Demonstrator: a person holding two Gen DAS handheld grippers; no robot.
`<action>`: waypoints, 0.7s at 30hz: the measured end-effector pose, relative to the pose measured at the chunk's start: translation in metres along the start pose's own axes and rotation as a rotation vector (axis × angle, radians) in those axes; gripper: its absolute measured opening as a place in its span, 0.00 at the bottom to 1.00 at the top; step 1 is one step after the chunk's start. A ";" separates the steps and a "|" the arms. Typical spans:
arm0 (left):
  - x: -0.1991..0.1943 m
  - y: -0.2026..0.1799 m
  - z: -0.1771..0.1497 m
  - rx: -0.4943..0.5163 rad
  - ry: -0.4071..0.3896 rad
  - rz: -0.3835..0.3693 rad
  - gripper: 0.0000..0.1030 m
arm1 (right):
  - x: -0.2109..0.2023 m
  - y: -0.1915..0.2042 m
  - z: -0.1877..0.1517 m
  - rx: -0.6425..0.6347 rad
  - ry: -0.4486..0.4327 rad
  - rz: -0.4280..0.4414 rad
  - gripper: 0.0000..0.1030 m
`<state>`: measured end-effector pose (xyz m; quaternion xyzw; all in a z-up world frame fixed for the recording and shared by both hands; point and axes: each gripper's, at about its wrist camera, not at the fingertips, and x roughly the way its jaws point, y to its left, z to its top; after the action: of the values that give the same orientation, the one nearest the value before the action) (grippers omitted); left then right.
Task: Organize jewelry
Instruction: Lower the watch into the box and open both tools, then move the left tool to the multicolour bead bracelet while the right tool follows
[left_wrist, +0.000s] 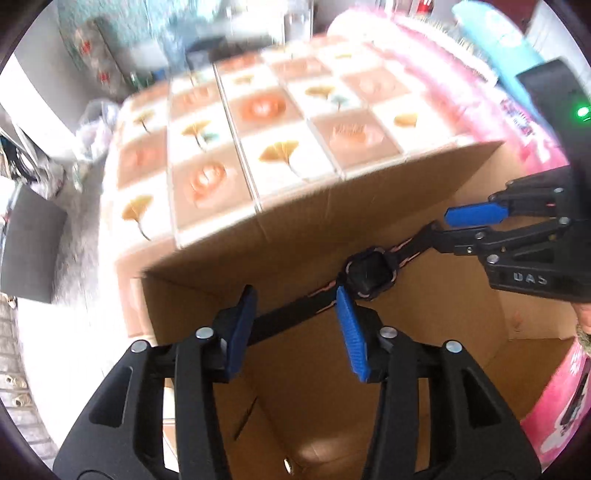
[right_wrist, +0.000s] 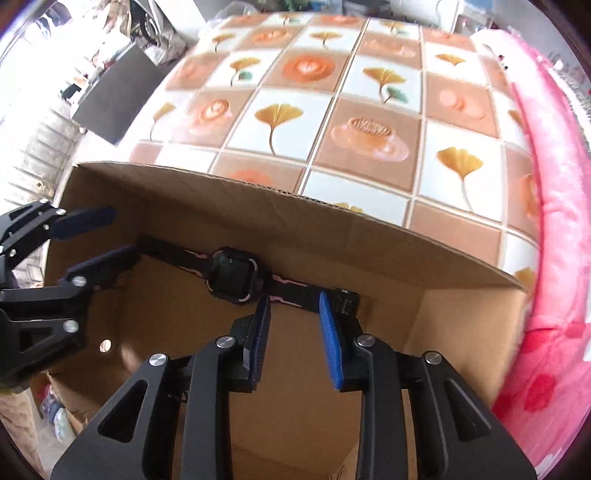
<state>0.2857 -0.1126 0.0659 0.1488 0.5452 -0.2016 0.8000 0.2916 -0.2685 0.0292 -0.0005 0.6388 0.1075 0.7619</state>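
We see cardboard box: matt brown corrugated paper, raw edge. Watch: black plastic case, glossy dark face, matt strap with pink markings. Hand-held gripper frame matt black plastic, silver metal pins; fingers ribbed blue plastic. Desk cover glossy printed sheet. Pink blanket: fuzzy cloth.
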 end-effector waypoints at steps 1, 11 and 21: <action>-0.014 0.000 -0.005 -0.004 -0.042 -0.002 0.47 | -0.008 0.003 -0.005 0.001 -0.023 -0.005 0.27; -0.148 0.010 -0.138 -0.080 -0.479 0.034 0.83 | -0.151 0.037 -0.117 -0.083 -0.507 -0.157 0.70; -0.094 0.025 -0.267 -0.301 -0.355 -0.058 0.89 | -0.117 0.076 -0.241 0.023 -0.510 -0.392 0.94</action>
<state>0.0506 0.0465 0.0571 -0.0254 0.4238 -0.1639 0.8904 0.0262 -0.2470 0.1095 -0.0882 0.4160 -0.0518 0.9036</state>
